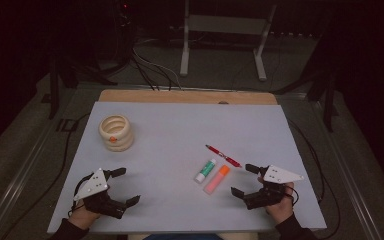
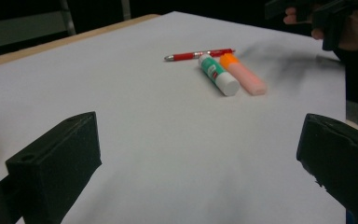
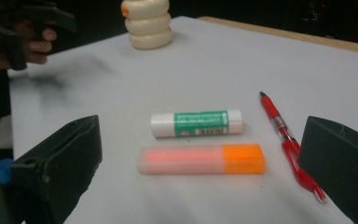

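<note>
- The left hand-held black two-jaw gripper (image 1: 121,187) sits low over the near left part of the pale grey table top (image 1: 180,125), gripped by a hand (image 1: 84,216) whose dark sleeve enters from the bottom edge. Its jaws stand wide apart with nothing between them and point toward the table's middle.
- The right hand-held black two-jaw gripper (image 1: 243,179) hovers at the near right, held in the other hand (image 1: 281,207). Its jaws are also spread wide, empty, aimed leftward at the small items.
- Just ahead of the right gripper lie three things side by side: a translucent pink highlighter with an orange cap (image 3: 201,159), a white glue stick with a green label (image 3: 196,123) and a red pen (image 3: 290,145).
- The highlighter and glue stick lie almost parallel, near each other; the pen lies slanted just beyond them.
- A cream-coloured stack of rings with an orange spot (image 1: 116,133) stands at the far left, well apart from both grippers.
</note>
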Tool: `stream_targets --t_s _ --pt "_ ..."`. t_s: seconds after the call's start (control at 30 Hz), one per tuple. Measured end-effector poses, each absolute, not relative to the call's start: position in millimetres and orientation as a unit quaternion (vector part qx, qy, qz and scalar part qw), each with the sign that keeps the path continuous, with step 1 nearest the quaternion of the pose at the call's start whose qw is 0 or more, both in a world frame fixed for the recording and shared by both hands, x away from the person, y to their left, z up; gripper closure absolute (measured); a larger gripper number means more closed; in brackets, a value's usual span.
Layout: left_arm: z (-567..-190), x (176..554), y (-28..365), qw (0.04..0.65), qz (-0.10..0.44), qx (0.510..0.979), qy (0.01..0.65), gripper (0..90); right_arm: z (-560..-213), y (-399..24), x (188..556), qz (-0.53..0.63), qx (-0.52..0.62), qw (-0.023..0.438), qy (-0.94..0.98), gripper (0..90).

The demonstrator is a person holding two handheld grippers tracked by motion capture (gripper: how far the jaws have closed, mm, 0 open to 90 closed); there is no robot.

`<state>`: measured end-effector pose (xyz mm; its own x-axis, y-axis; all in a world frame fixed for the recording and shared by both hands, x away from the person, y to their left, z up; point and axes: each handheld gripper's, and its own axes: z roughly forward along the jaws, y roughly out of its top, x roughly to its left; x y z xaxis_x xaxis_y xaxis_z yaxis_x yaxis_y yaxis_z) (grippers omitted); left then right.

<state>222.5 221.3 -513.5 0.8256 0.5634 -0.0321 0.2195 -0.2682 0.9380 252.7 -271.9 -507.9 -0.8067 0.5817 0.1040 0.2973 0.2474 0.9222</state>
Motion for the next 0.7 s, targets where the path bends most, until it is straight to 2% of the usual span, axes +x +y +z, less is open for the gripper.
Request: stream_targets --t_s 0.23,0.7 --pt "-514.5 224.6 221.2 0.539 0.155 0.787 0.256 0.2 -508.2 -270.9 256.6 0.541 0.283 0.1 0.785 0.0" --pt "-509.8 223.3 214.7 0.523 0.14 0.805 0.243 0.1 -503.6 -269.2 252.5 0.551 0.277 0.126 0.777 0.0"
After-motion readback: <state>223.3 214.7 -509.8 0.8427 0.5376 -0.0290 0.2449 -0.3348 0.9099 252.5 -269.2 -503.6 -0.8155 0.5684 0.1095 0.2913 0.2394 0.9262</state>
